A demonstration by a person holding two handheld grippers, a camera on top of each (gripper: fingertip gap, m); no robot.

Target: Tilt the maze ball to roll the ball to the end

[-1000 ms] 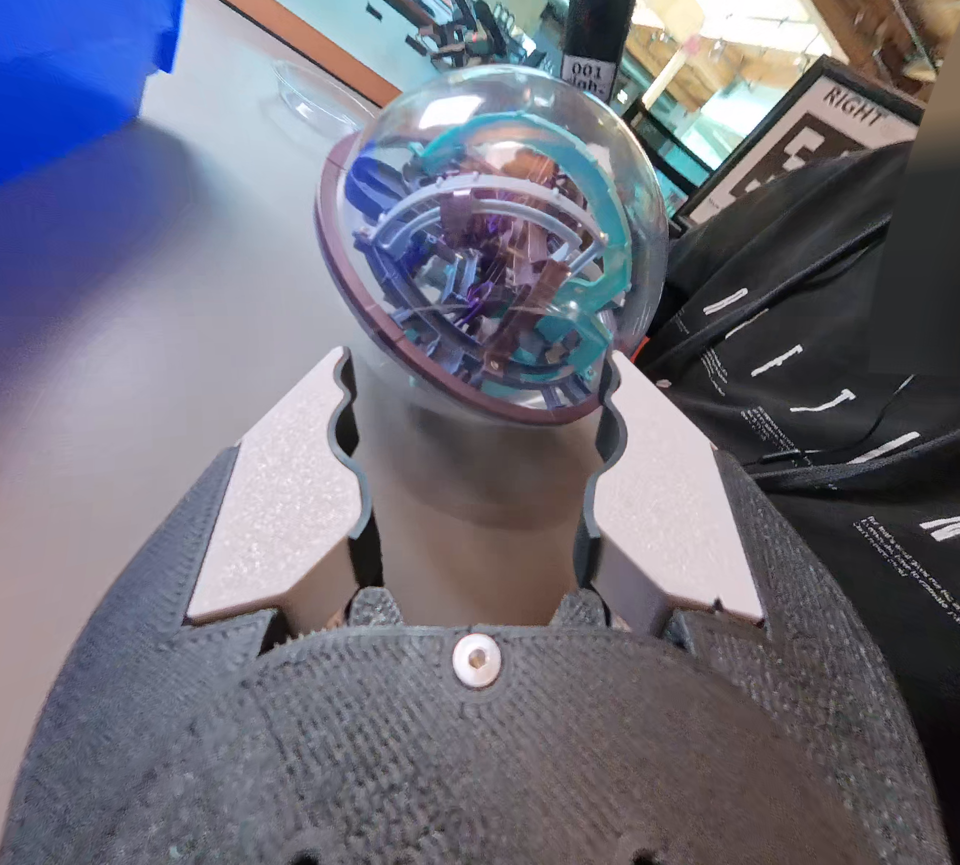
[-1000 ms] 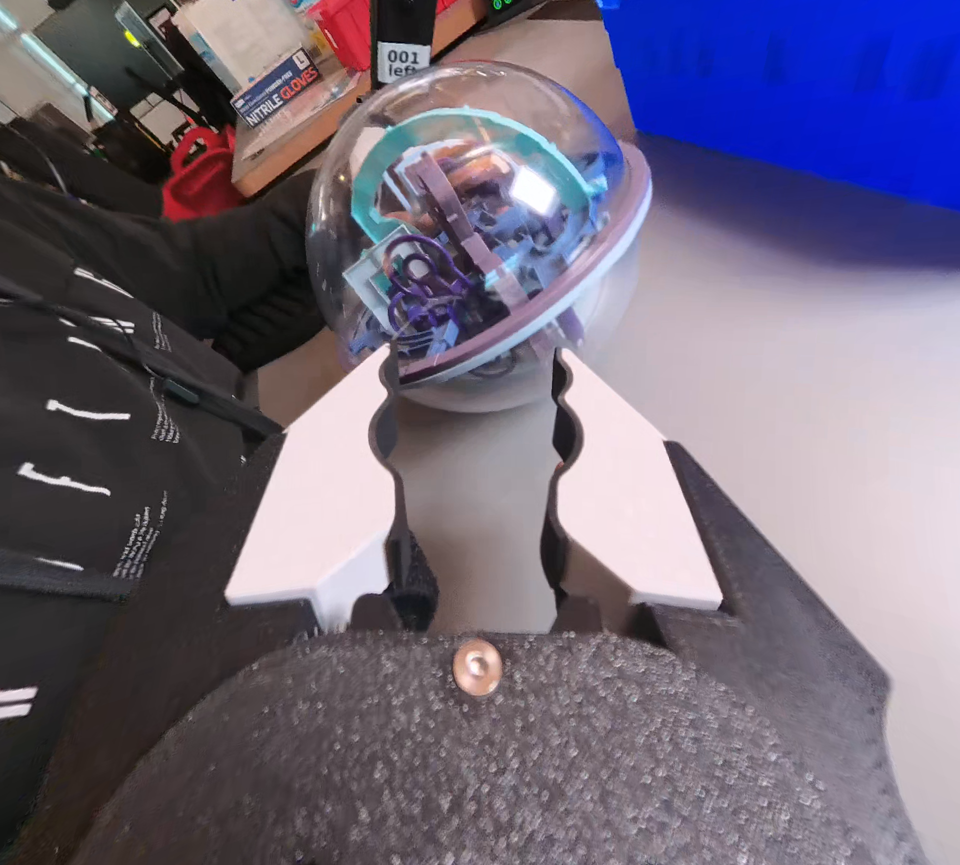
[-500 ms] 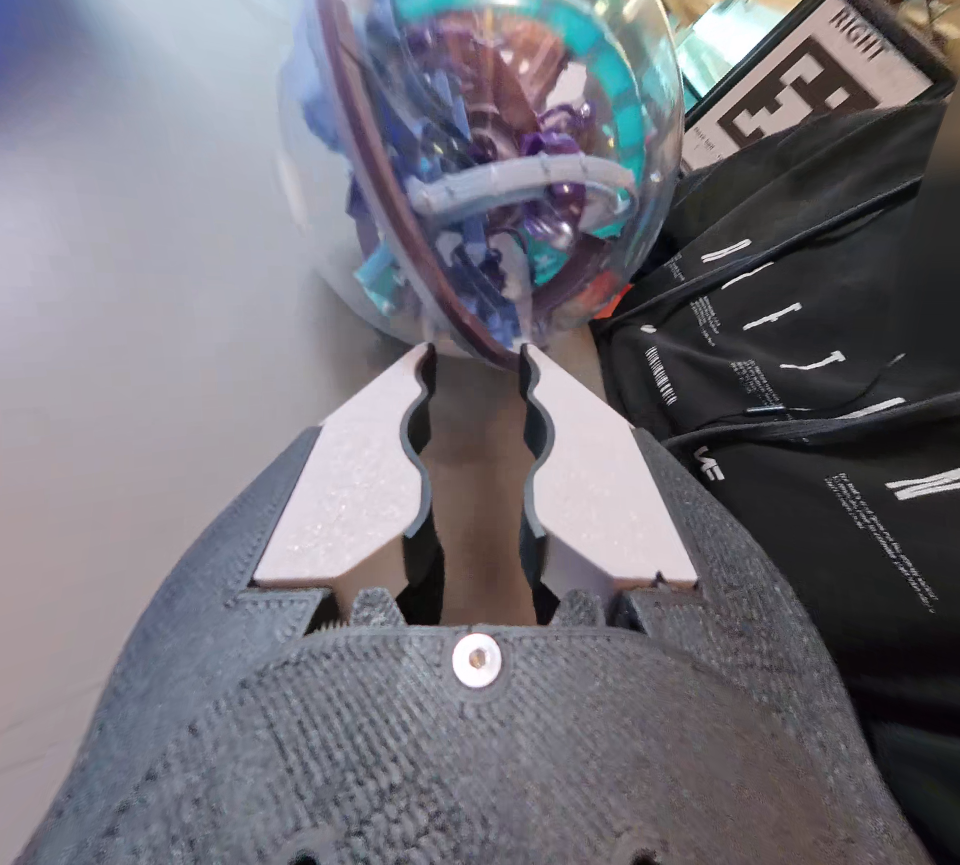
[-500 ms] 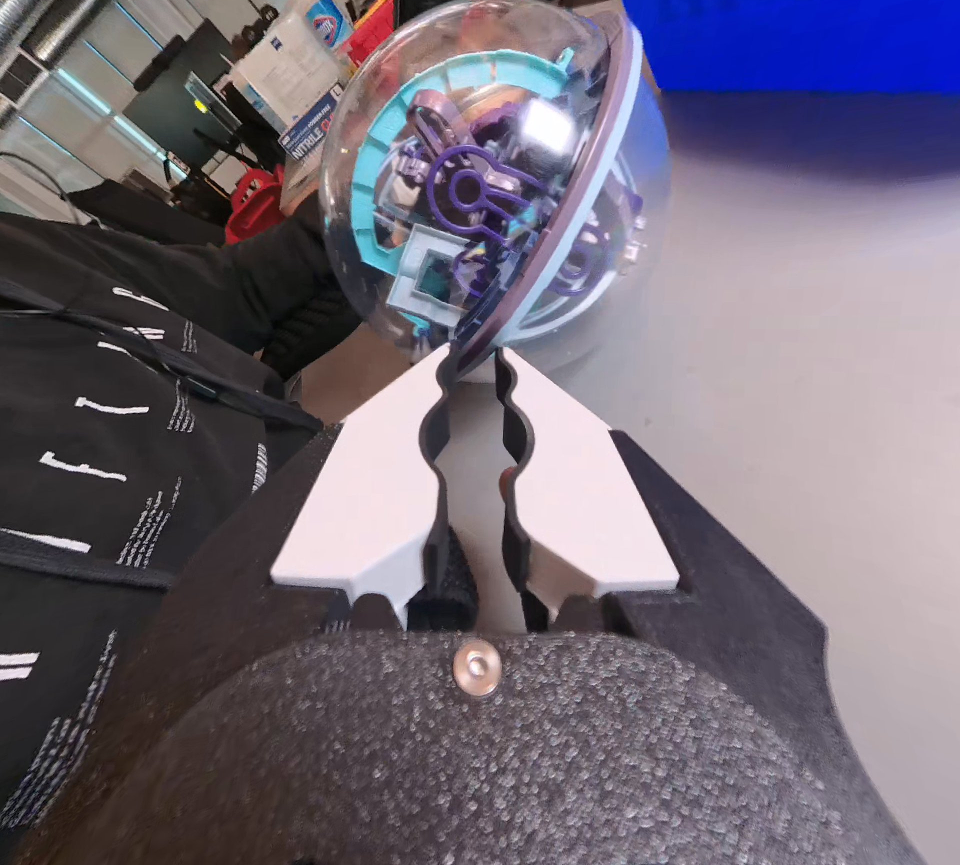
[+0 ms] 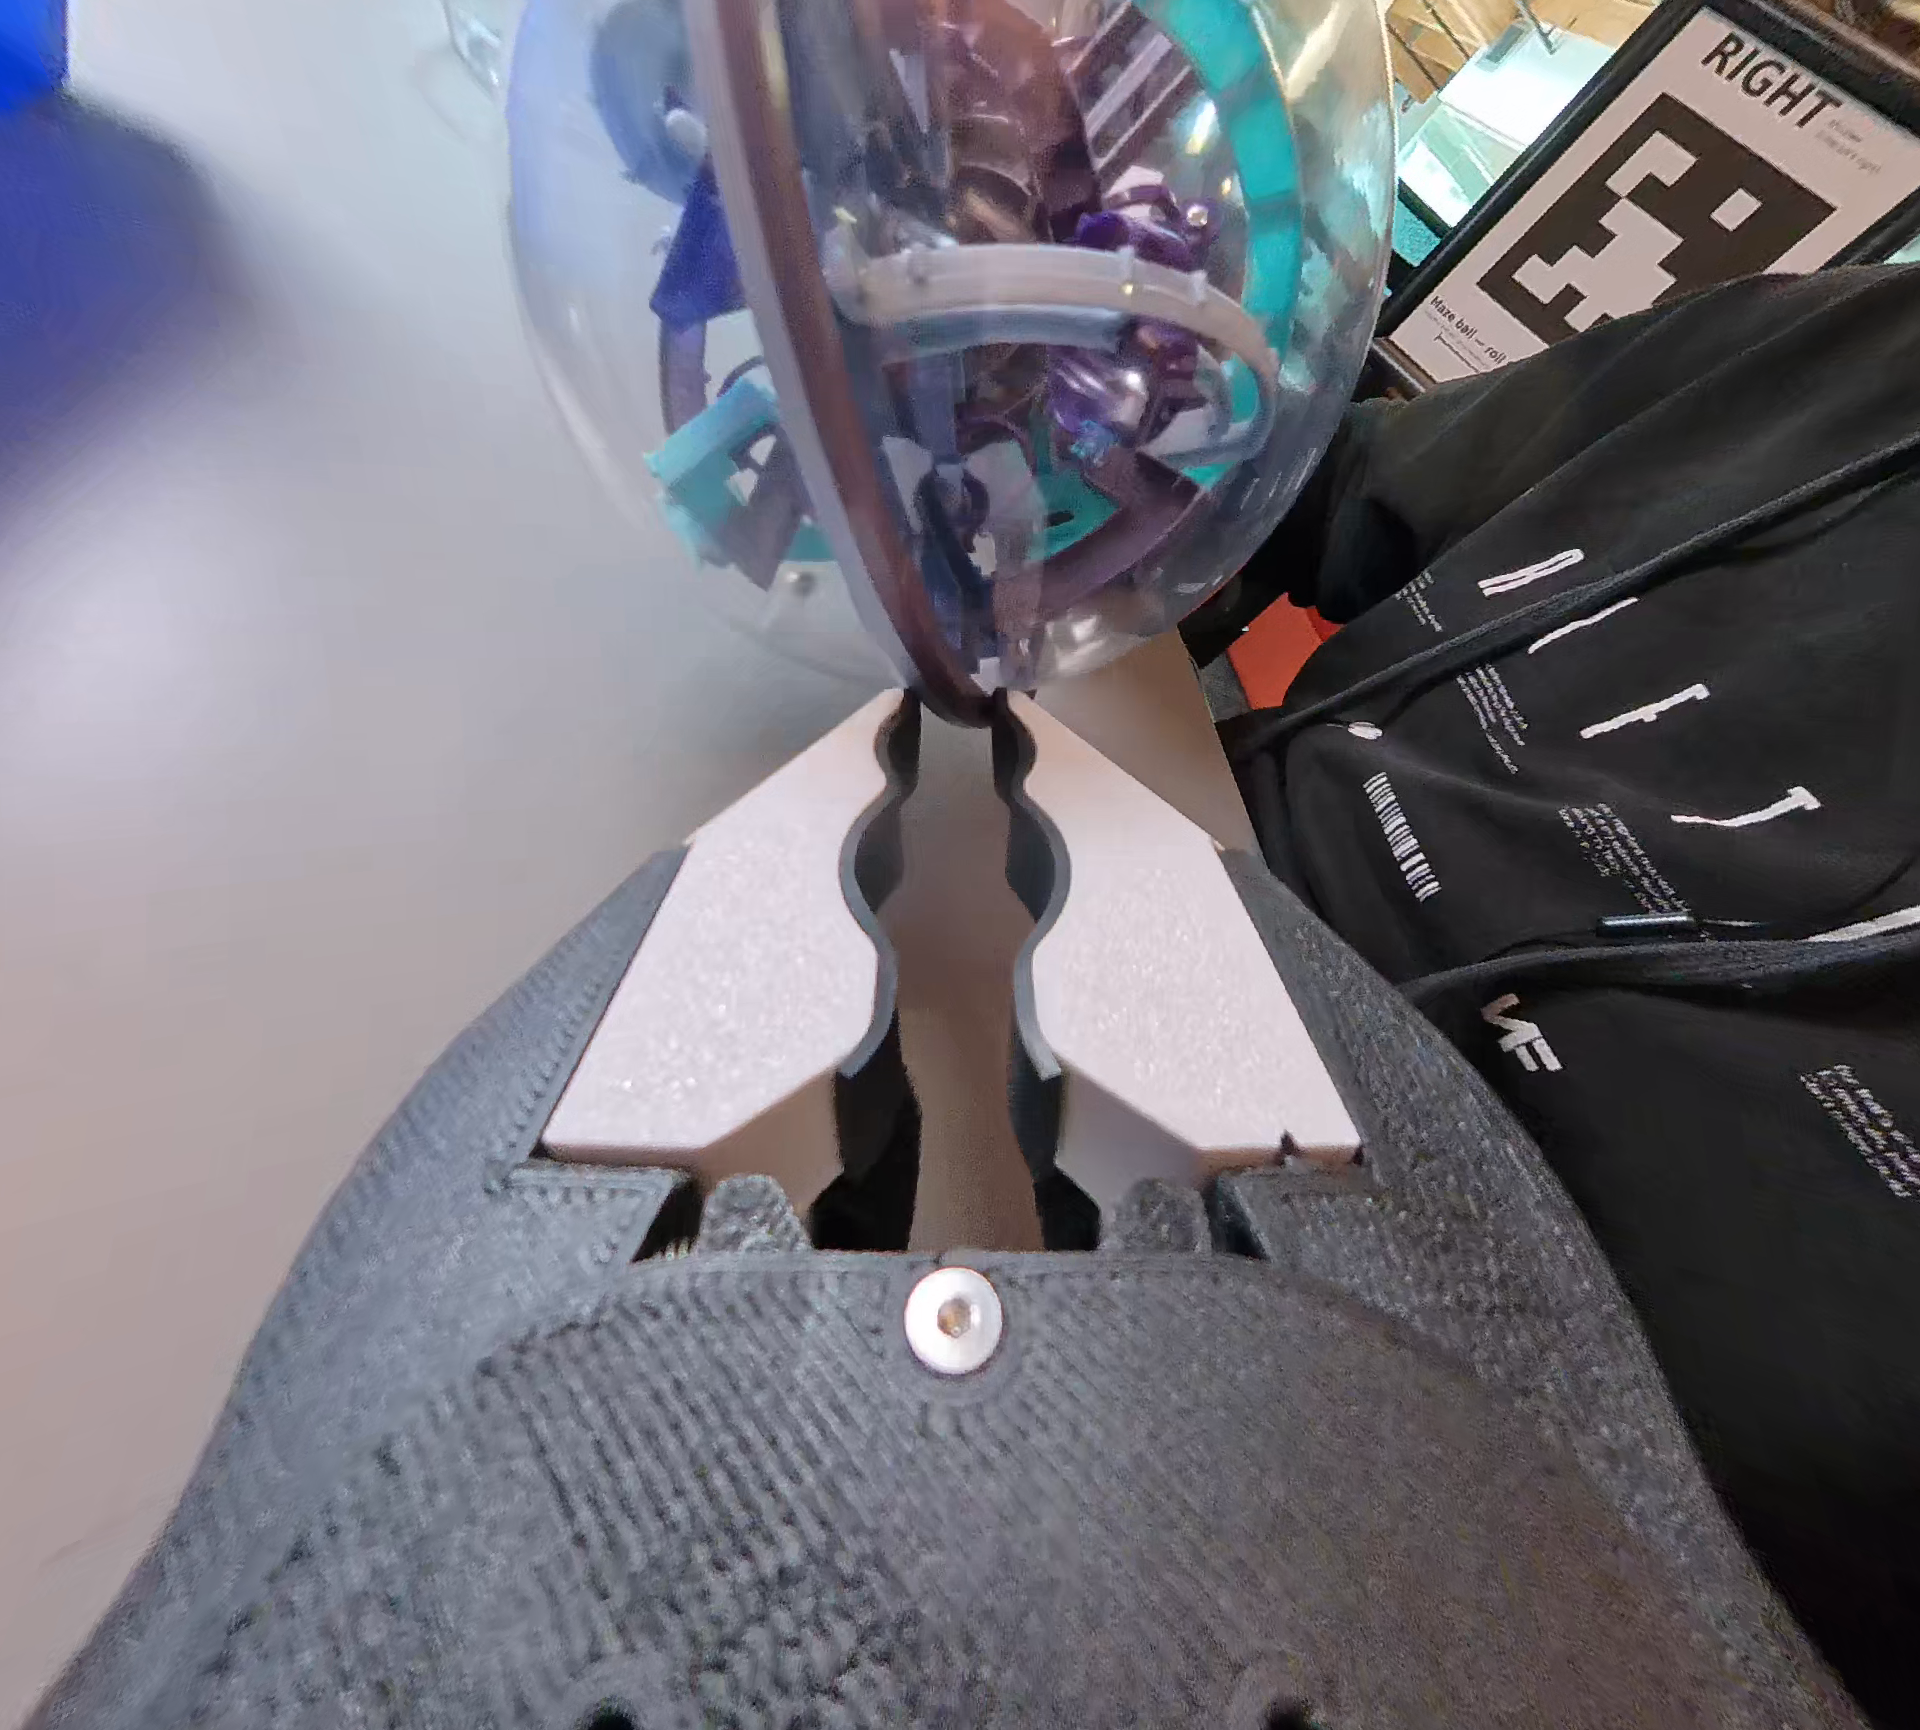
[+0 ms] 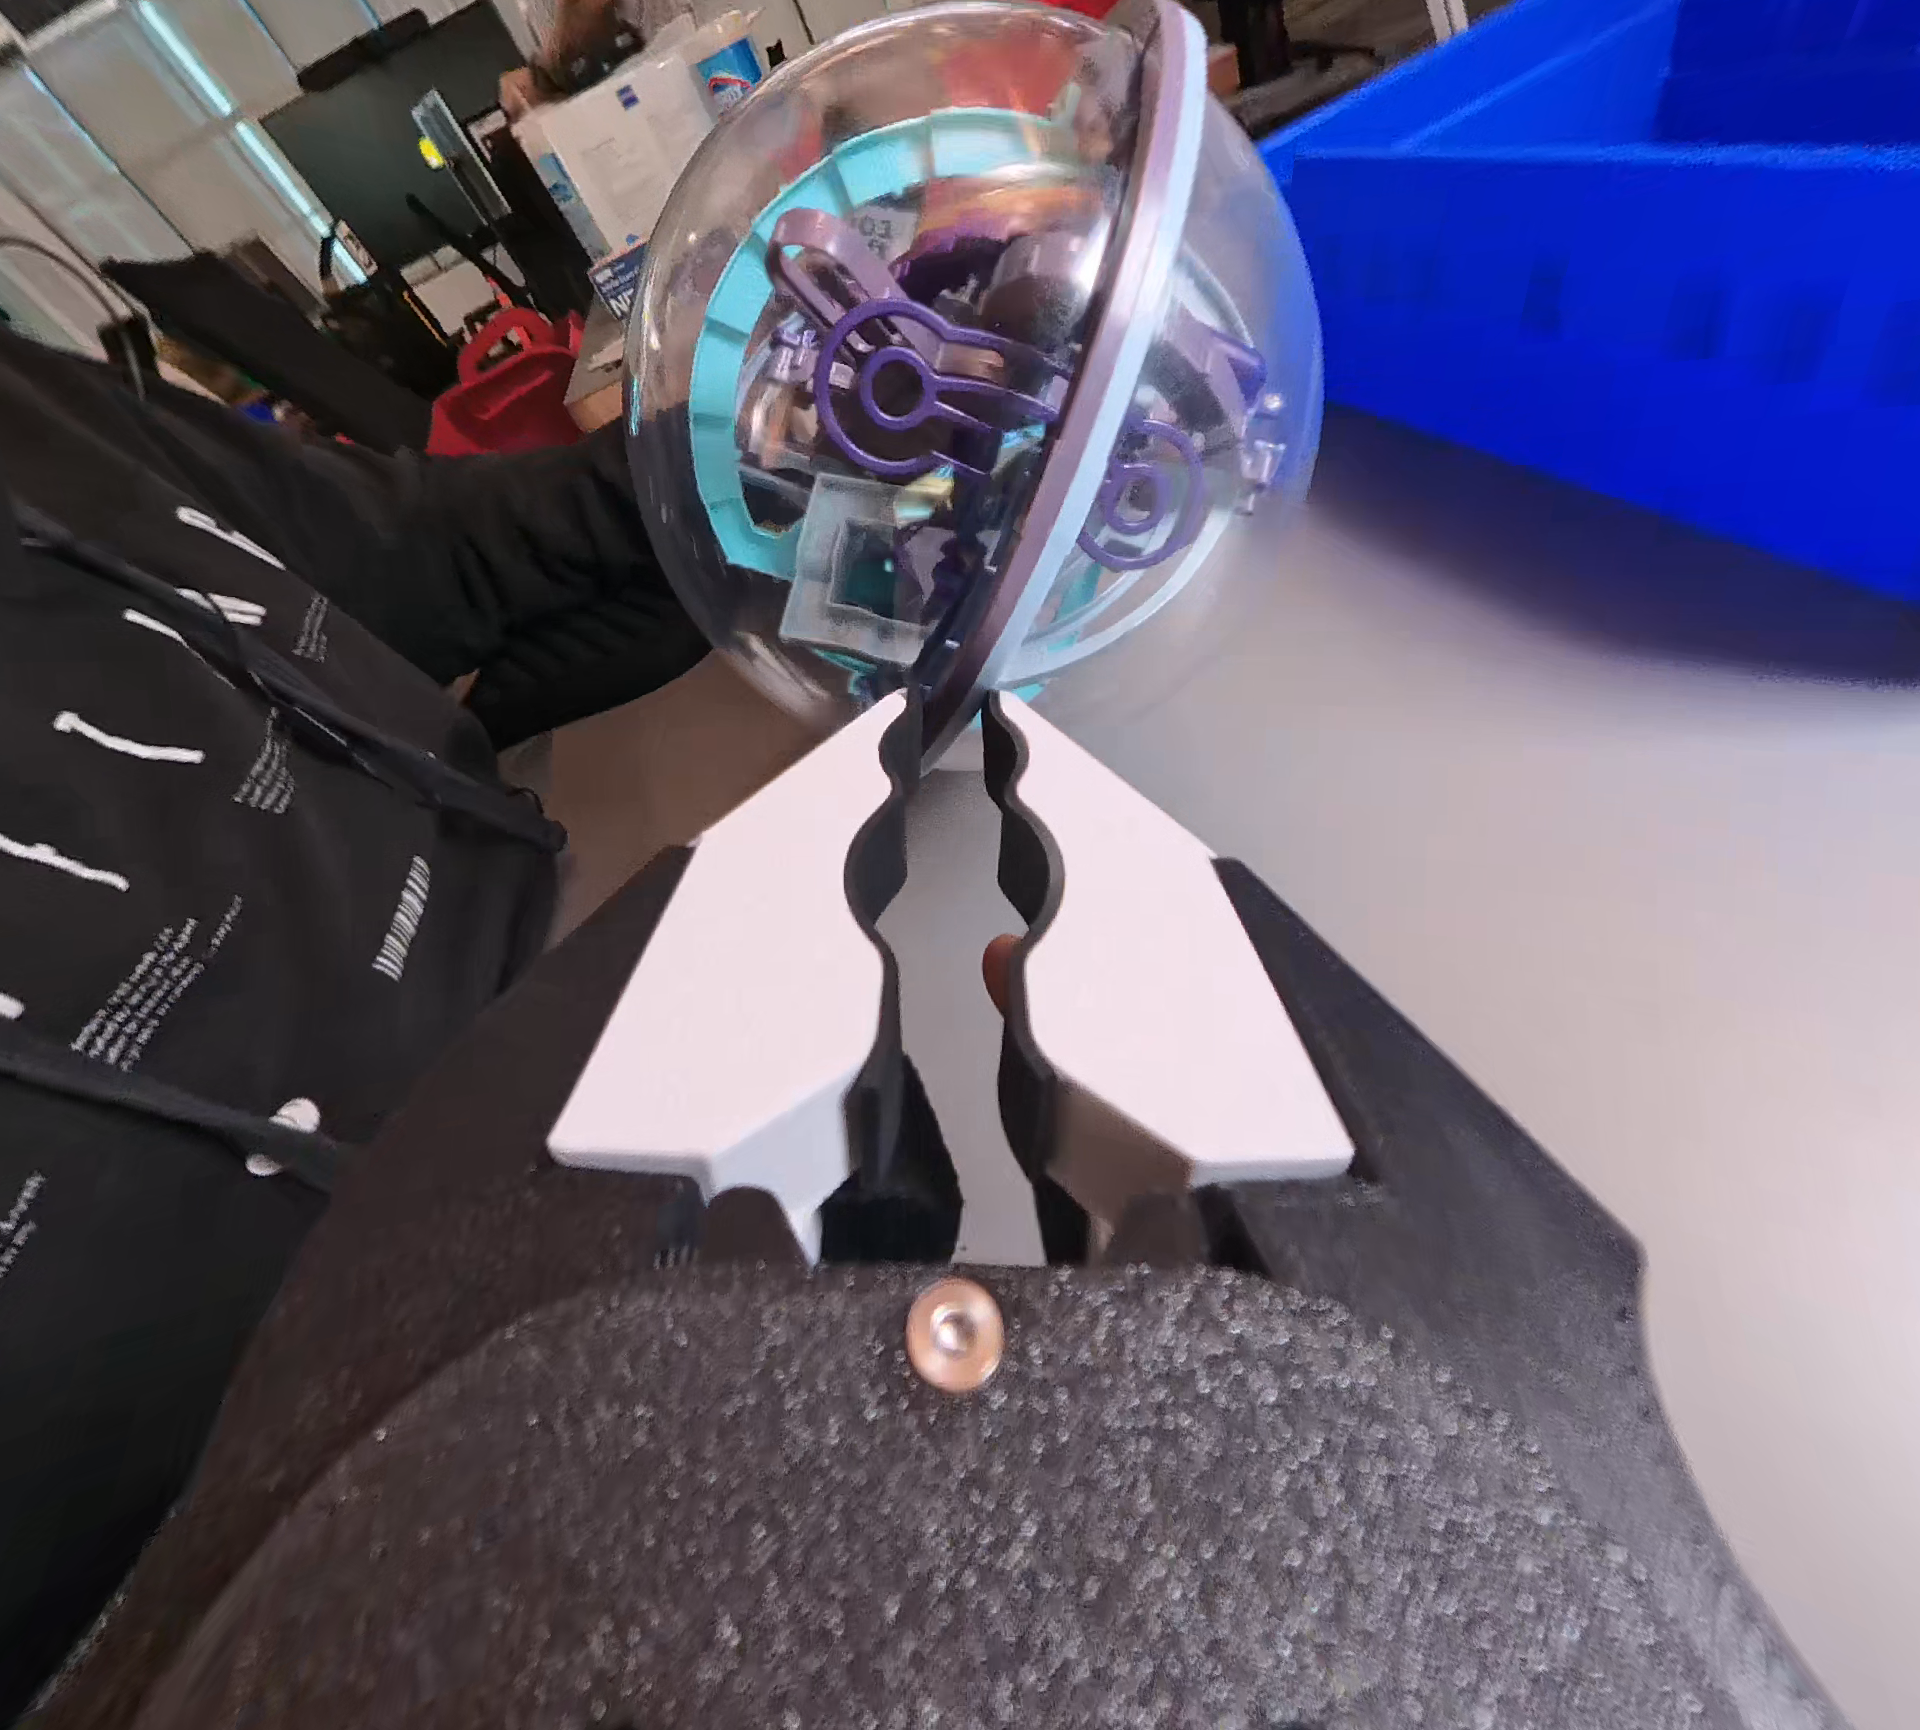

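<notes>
The maze ball [image 5: 966, 246] is a clear sphere with teal, purple and grey tracks inside and a dark rim band around its middle. My left gripper [image 5: 954, 704] is shut on that rim at the sphere's lower edge. My right gripper [image 6: 951, 709] is shut on the rim from the opposite side, and the sphere [image 6: 966, 444] stands above its fingertips. The sphere is held off the grey table [image 5: 260, 641], with the rim band running near upright. A small silver ball [image 5: 1197, 213] sits among the purple tracks.
A blue bin [image 6: 1621, 309] stands on the table beyond the sphere. A person in a black printed top [image 5: 1621, 797] is close beside both grippers. A framed marker card [image 5: 1662, 205] stands behind. A clear dish [image 5: 468, 18] lies on the table farther back.
Both grippers have closed from open onto the sphere's rim. The sphere has turned so its rim band went from slanted to near upright, and it has come up off the table.
</notes>
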